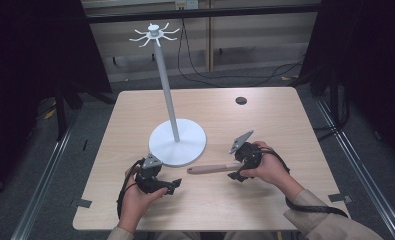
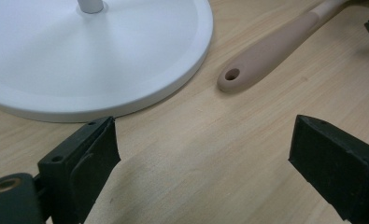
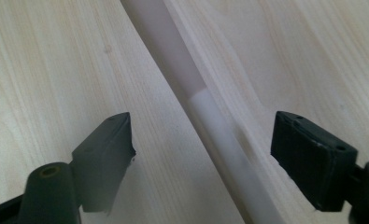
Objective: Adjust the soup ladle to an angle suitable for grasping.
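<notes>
High view: a utensil (image 1: 212,169) with a long tan handle, hanging hole at its tip, lies flat just right of the white stand base (image 1: 177,141). Right gripper (image 1: 237,172) straddles its pale shaft, jaws parted, not pressing. Left gripper (image 1: 171,187) hovers wide open below the base.

I am counting one white hook stand (image 1: 177,142), one beige-handled utensil (image 1: 210,169), one small dark disc (image 1: 241,100), one wooden table (image 1: 280,130) and my two grippers.
</notes>
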